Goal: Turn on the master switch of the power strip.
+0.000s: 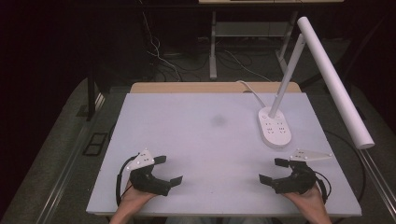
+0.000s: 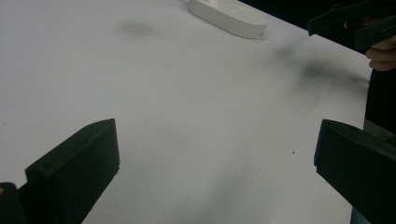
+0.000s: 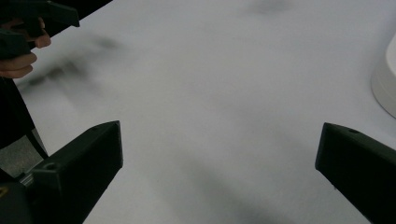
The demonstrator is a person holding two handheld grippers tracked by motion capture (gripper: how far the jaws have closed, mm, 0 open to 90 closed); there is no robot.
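Here, the left gripper (image 1: 169, 170) and right gripper (image 1: 270, 170) hold black jaws spread wide, gripping nothing. Both rest low over the smooth white table (image 1: 196, 135). A white oval lamp base (image 1: 274, 127) stands nearby.

No text, label, brand or number can be read anywhere. The white lamp base (image 1: 274, 128) carries small dark marks on its top face, but they are too small to make out.

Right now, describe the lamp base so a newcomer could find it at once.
Start at the white table and look to its far right side. There lies the lamp base, a flat white oval with small dark markings; a slanted white stem rises from its far end.
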